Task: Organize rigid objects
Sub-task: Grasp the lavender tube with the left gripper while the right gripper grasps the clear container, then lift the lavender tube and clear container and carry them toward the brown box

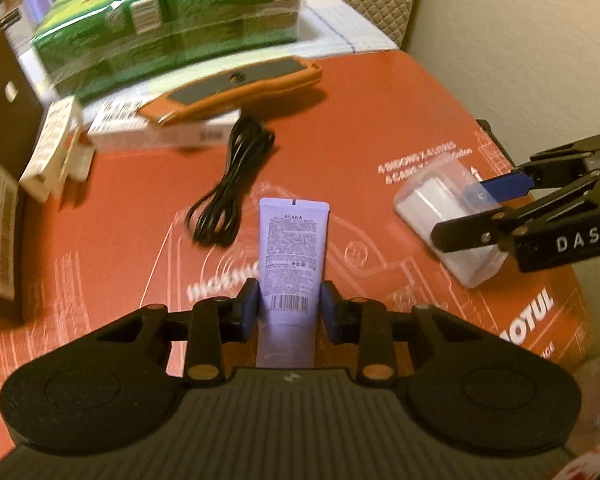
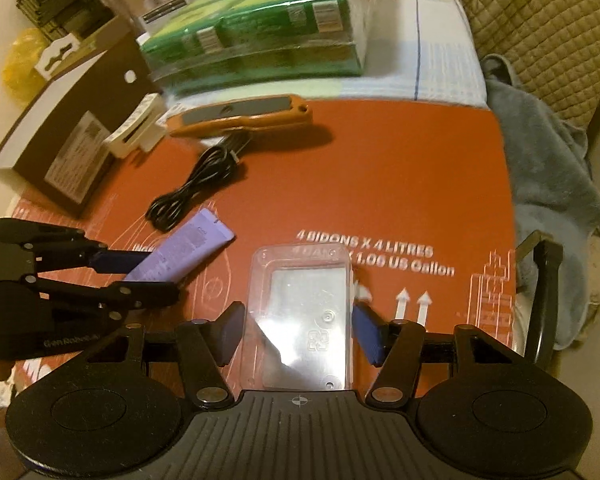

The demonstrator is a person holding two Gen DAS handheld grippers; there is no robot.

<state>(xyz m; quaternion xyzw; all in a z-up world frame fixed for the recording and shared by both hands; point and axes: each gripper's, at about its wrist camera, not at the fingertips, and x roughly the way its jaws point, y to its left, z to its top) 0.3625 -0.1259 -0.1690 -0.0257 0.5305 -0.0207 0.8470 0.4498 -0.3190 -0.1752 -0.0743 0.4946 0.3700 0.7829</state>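
A lilac tube (image 1: 291,256) lies on the red cardboard sheet (image 1: 380,120); my left gripper (image 1: 290,312) has its blue pads on both sides of it, closed on its lower part. The tube also shows in the right wrist view (image 2: 180,250) between the left gripper's fingers (image 2: 140,276). A clear plastic case (image 2: 302,320) sits between my right gripper's pads (image 2: 366,330), which press its sides. The case shows in the left wrist view (image 1: 440,216) with the right gripper (image 1: 488,212) on it.
A coiled black cable (image 1: 232,192) and an orange utility knife (image 1: 236,84) lie further back. Green packs (image 1: 172,20) are stacked behind. A brown box (image 2: 60,144) and small white cartons (image 1: 56,148) stand left. A grey cloth (image 2: 548,160) lies right.
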